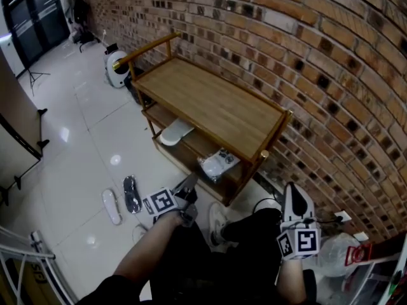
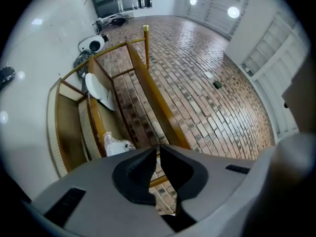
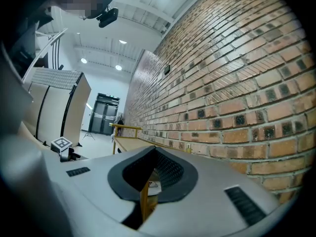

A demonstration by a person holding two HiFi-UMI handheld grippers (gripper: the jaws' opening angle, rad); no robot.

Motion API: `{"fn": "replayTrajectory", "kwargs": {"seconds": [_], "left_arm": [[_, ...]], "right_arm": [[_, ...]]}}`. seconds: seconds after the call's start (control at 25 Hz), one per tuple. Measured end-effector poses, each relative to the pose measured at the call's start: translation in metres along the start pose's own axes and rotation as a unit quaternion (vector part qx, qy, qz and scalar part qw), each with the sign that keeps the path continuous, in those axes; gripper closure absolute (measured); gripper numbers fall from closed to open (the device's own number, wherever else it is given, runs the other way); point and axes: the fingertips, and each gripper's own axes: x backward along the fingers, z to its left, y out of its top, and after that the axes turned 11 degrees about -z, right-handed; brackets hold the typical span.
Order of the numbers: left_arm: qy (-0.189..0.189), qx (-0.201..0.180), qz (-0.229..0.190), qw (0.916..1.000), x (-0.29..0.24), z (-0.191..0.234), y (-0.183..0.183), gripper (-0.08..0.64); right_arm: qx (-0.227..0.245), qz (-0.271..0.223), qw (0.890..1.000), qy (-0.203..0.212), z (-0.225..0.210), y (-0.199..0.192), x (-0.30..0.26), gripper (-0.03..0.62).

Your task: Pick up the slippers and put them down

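Two slippers lie on the pale floor (image 1: 76, 145) to the left of the person's legs: a white slipper (image 1: 111, 206) and a dark slipper (image 1: 131, 194), side by side, near each other but apart; a third slipper (image 1: 176, 132), also white, rests on the lower shelf (image 1: 191, 146) of the wooden desk (image 1: 216, 103), which stands along the brick wall (image 1: 305, 56); further right on that shelf sits a clear plastic bag (image 1: 218, 165) whose contents I cannot make out.

The left gripper (image 1: 189, 186) is low, in front of the near end of the desk and just right of the dark slipper, touching neither slipper on the floor; its jaws are closed together with nothing between them; its own view is rolled, so the desk appears on its side, with the third slipper and the bag on the shelf ahead of it.

The right gripper (image 1: 292, 192) is at the right, beside the person's knee and near the wall, well apart from every slipper; its jaws are also together, with only a thin slit between the pads, and hold nothing; a yellow wooden post of the desk shows through that slit.

The person wears black trousers and a white shoe (image 1: 217, 221); a white bag (image 1: 337, 253) lies on the floor at the right; a round white appliance (image 1: 116, 68) stands beyond the far end of the desk; black double doors (image 1: 35, 14) close off the far corner.
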Motion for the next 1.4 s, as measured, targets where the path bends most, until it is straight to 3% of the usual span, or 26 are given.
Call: {"fn": "replayTrajectory", "kwargs": {"seconds": [0.16, 0.32, 0.48, 0.68, 0.88, 1.04, 1.4], "left_arm": [[0.015, 0.026, 0.026, 0.9992, -0.020, 0.024, -0.016, 0.469], [0.056, 0.055, 0.045, 0.9959, -0.035, 0.058, -0.031, 0.354], [0.088, 0.101, 0.034, 0.9904, -0.049, 0.090, -0.039, 0.353], [0.073, 0.130, 0.042, 0.9878, -0.074, 0.097, -0.047, 0.353], [0.079, 0.135, 0.066, 0.9856, -0.088, 0.102, -0.060, 0.357], [0.075, 0.143, 0.057, 0.9852, -0.087, 0.101, -0.059, 0.476], [0.036, 0.136, 0.023, 0.9898, -0.042, 0.061, -0.022, 0.482]], "right_arm": [[-0.003, 0.018, 1.000, 0.001, 0.002, -0.013, -0.005, 0.589], [-0.002, 0.032, 0.999, 0.002, 0.003, -0.023, -0.011, 0.589], [-0.002, 0.046, 0.999, 0.001, -0.001, -0.032, -0.014, 0.589], [-0.006, 0.062, 0.998, -0.009, -0.011, -0.046, -0.014, 0.589], [-0.011, 0.075, 0.997, -0.012, -0.013, -0.055, -0.017, 0.589], [-0.010, 0.075, 0.997, -0.004, -0.008, -0.055, -0.021, 0.589], [-0.012, 0.043, 0.999, 0.020, 0.014, -0.031, -0.030, 0.589]]}}
